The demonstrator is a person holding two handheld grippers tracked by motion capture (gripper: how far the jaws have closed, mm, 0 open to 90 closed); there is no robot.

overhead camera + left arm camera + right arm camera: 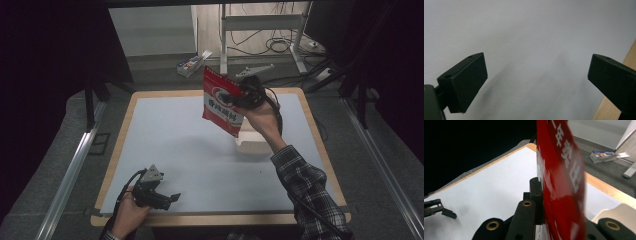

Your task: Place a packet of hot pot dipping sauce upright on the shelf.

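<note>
1. At seven o'clock on the table point(165, 150), our left gripper point(167, 198) rests, jaws apart and empty.
2. Toward one o'clock, our right gripper point(239, 94) holds the red snack pouch point(218, 102) aloft, clamped at its edge above a white container point(255, 145).
3. We judge the pouch light, crinkly and slippery; grip its sealed edge.

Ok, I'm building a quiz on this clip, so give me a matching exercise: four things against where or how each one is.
Things:
1. red packet
2. white box
3. left gripper
4. small carton

States:
A. on the floor beyond the table
B. open, low over the table's near edge
C. held up in the air by the right gripper
D. on the table, under the raised forearm

Pairs: 1-C, 2-D, 3-B, 4-A
</note>
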